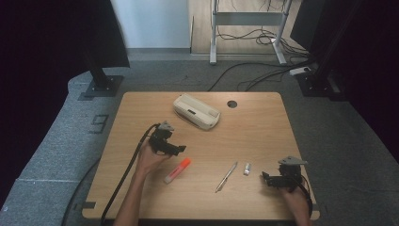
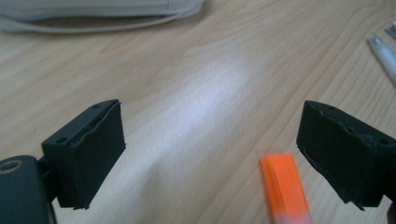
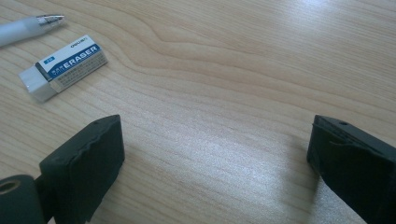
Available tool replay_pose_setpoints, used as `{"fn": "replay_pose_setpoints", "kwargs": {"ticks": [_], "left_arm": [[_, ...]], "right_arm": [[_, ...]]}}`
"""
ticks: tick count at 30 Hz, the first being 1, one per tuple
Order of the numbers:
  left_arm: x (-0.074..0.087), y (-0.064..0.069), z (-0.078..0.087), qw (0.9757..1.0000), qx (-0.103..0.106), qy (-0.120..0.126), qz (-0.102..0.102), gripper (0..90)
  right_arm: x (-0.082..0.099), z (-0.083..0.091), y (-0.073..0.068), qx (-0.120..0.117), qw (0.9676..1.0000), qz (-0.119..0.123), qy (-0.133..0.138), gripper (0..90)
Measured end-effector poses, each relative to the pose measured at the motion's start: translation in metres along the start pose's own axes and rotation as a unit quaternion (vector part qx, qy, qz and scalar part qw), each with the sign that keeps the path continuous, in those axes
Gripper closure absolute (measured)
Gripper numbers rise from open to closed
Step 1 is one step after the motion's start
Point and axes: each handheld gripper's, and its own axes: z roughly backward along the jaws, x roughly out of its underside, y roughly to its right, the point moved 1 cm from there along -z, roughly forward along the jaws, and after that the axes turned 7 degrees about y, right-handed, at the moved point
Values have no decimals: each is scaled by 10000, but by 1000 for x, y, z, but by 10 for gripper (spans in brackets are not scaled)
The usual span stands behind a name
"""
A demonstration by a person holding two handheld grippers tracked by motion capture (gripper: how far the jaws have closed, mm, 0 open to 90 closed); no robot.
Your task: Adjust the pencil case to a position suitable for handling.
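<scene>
— What's the left gripper [image 1: 180, 149] doing over the wooden table [image 1: 263, 127]?

— Held above the orange highlighter [image 1: 177, 170], jaws spread wide with nothing between them. In the left gripper view, the highlighter's orange cap [image 2: 282, 182] lies on the wood just inside the right-hand jaw, untouched.

— And the right gripper [image 1: 266, 178]?

— Low at the table's near right corner, jaws equally wide over bare wood. An eraser [image 3: 63, 66] and a pen [image 1: 227, 176] lie near it; a cream case [image 1: 196, 111] sits at the far side.

On the table [image 1: 263, 117], the highlighter [image 1: 177, 170] lies left of the pen [image 1: 227, 176] and eraser [image 1: 247, 169].
</scene>
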Motion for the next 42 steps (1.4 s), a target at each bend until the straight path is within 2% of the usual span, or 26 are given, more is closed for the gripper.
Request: {"fn": "replay_pose_setpoints", "kwargs": {"ticks": [3, 11, 22, 28, 33, 39, 41, 42], "left_arm": [[-17, -2, -12, 9999, 80, -33, -98, 77], [-41, -4, -36, 9994, 203, -106, -254, 86], [-67, -5, -71, 9985, 355, -121, -408, 96], [-81, -10, -88, 9979, 439, -112, -467, 104], [-89, -17, -103, 9976, 411, -152, -544, 110], [-87, -34, -118, 9982, 383, -125, -442, 115], [-85, -42, -121, 9984, 500, -6, -274, 115], [-85, -42, -121, 9984, 500, -6, -274, 115]], "right_arm": [[0, 0, 0, -2, 10000, 0, -9, 34], [0, 0, 0, -5, 10000, -1, -9, 34], [0, 0, 0, -2, 10000, -2, -3, 34], [0, 0, 0, -4, 10000, 9, 1, 33], [0, 0, 0, -2, 10000, 4, 8, 34], [0, 0, 0, -3, 10000, 7, 8, 34], [0, 0, 0, -6, 10000, 8, 5, 34], [0, 0, 0, -6, 10000, 8, 5, 34]]}}
